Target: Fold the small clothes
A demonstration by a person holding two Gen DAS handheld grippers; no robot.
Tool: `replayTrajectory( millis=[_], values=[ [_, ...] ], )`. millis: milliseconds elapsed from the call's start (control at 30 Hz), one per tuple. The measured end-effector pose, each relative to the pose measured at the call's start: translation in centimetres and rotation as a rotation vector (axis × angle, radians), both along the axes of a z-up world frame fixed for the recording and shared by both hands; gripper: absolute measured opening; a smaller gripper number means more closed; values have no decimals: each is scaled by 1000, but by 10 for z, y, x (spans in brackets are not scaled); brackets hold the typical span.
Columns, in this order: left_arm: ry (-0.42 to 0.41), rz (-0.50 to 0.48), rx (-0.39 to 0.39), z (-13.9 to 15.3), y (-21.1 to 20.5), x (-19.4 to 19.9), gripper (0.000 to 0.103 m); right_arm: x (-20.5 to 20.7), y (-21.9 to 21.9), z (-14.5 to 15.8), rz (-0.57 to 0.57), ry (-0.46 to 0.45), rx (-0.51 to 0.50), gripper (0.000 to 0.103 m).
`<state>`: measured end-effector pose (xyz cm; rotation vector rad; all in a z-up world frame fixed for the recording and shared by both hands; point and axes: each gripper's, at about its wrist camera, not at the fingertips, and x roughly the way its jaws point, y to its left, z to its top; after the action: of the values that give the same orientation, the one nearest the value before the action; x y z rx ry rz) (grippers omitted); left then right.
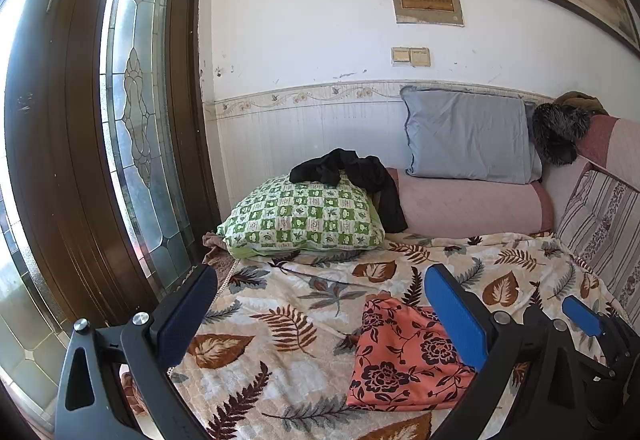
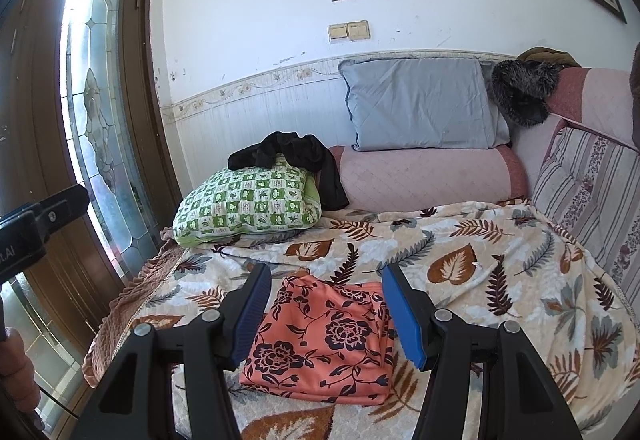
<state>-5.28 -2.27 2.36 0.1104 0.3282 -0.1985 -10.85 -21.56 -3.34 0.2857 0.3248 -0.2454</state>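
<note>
A folded orange cloth with dark flowers (image 2: 320, 344) lies flat on the leaf-patterned blanket (image 2: 480, 272). My right gripper (image 2: 328, 304) hovers just over it, open, its blue pads apart on either side and not pressing the cloth. In the left wrist view the same cloth (image 1: 404, 360) lies low and to the right, partly behind the right finger of my left gripper (image 1: 324, 304). That gripper is open with nothing between its pads. The right gripper's blue pad (image 1: 580, 316) shows at the far right, clear of the cloth.
A green checked pillow (image 2: 248, 203) with a black garment (image 2: 292, 155) draped over it lies at the back left. Behind are a pink bolster (image 2: 424, 171), a grey pillow (image 2: 420, 103) and a striped cushion (image 2: 588, 191). A wooden door with glass (image 1: 132, 111) stands left of the bed.
</note>
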Motion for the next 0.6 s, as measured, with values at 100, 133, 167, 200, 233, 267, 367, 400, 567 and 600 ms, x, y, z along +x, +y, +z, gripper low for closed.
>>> replayTrajectory(
  millis=[100,133,167,200,233,267,367,400,567,600],
  values=[
    [0,-1,1,0,0,0,103,1,0,-1,-1,5,2,62],
    [0,0,2,0,0,0,103,1,-1,-1,-2,6,3,62],
    [-1,0,3,0,0,0,103,2,-1,-2,-2,7,4,62],
    [0,-1,1,0,0,1,103,2,-1,-2,-2,8,6,62],
    [1,-1,0,0,0,1,103,2,-1,-3,-3,8,7,62],
    [3,-2,1,0,-1,1,103,3,-1,-3,-3,8,6,62],
    [6,-5,1,-2,0,3,103,3,-1,-3,-2,9,6,62],
    [6,-3,1,-2,0,3,103,3,-1,-3,-1,10,6,62],
    [18,-6,-1,-7,-2,10,103,11,-3,-6,2,21,8,62],
    [21,-10,1,-7,-2,13,103,12,-3,-7,3,23,8,62]
  ],
)
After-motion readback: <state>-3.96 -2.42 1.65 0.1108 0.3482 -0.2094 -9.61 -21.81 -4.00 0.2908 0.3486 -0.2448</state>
